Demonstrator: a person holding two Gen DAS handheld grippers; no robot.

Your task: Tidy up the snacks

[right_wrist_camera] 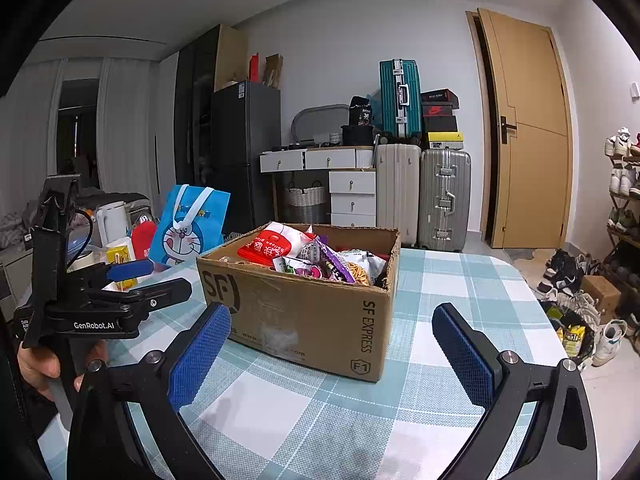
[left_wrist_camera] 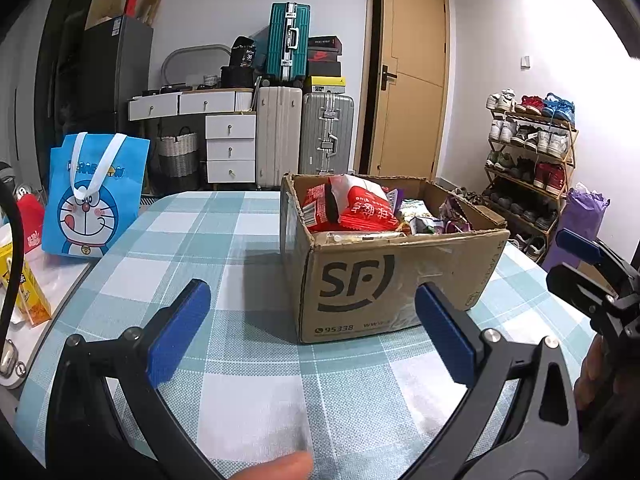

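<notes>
An open brown SF Express cardboard box [left_wrist_camera: 360,280] stands on the checked tablecloth [left_wrist_camera: 200,248], full of snack packets. A red and white packet [left_wrist_camera: 352,204] lies on top. The box also shows in the right wrist view [right_wrist_camera: 320,312], with the red packet [right_wrist_camera: 272,246] and purple packets [right_wrist_camera: 332,264]. My left gripper [left_wrist_camera: 312,332] is open and empty, just in front of the box. My right gripper [right_wrist_camera: 332,352] is open and empty, facing the box's right corner. The left gripper also shows at the left of the right wrist view [right_wrist_camera: 152,276].
A blue Doraemon tote bag [left_wrist_camera: 96,200] stands at the table's left edge, with a yellow carton [left_wrist_camera: 28,288] and a kettle [right_wrist_camera: 114,220] beyond. Suitcases [left_wrist_camera: 324,140], drawers [left_wrist_camera: 230,148], a door [left_wrist_camera: 412,80] and a shoe rack [left_wrist_camera: 528,160] line the room.
</notes>
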